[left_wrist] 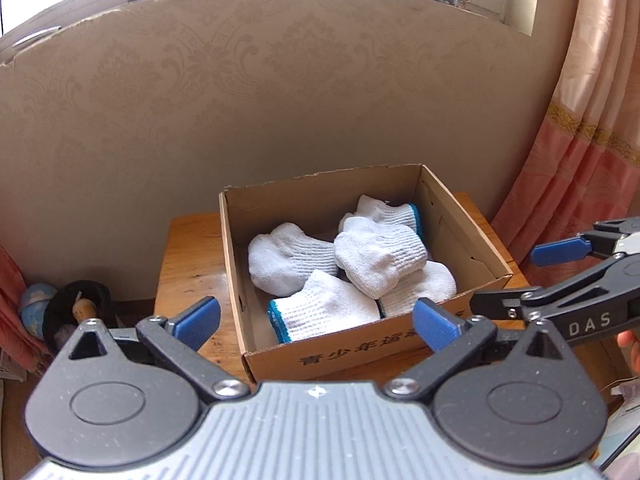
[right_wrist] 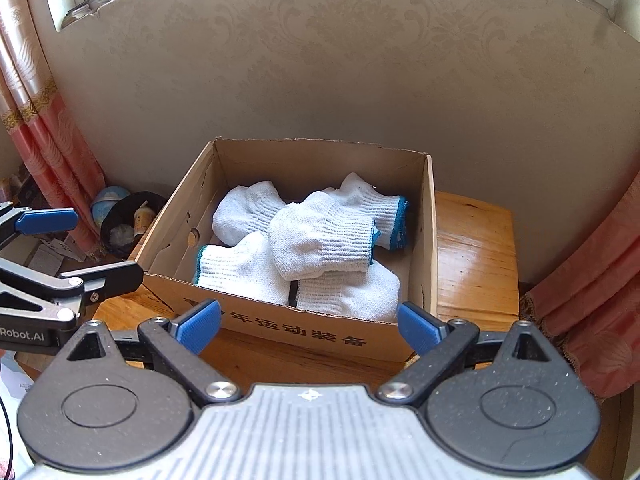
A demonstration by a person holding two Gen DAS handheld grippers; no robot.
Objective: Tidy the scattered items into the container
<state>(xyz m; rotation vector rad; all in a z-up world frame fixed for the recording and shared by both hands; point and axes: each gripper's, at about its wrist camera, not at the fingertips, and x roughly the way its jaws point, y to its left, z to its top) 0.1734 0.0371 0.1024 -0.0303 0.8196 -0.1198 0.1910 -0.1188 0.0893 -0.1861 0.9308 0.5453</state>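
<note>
An open cardboard box [left_wrist: 352,344] stands on a small wooden table [left_wrist: 188,256]; it also shows in the right wrist view [right_wrist: 304,332]. Several folded white gloves with teal cuffs [left_wrist: 376,260] lie piled inside it, also seen in the right wrist view [right_wrist: 324,240]. My left gripper [left_wrist: 316,322] is open and empty, held in front of the box's near wall. My right gripper [right_wrist: 308,326] is open and empty, also in front of the near wall. The right gripper shows at the right edge of the left wrist view [left_wrist: 568,264]. The left gripper shows at the left edge of the right wrist view [right_wrist: 44,248].
A patterned beige board [left_wrist: 300,92] stands behind the table. Pink curtains [left_wrist: 588,152] hang at the right and at the left [right_wrist: 48,148]. A dark bin with clutter [right_wrist: 128,220] and a small globe [right_wrist: 108,200] sit on the floor left of the table.
</note>
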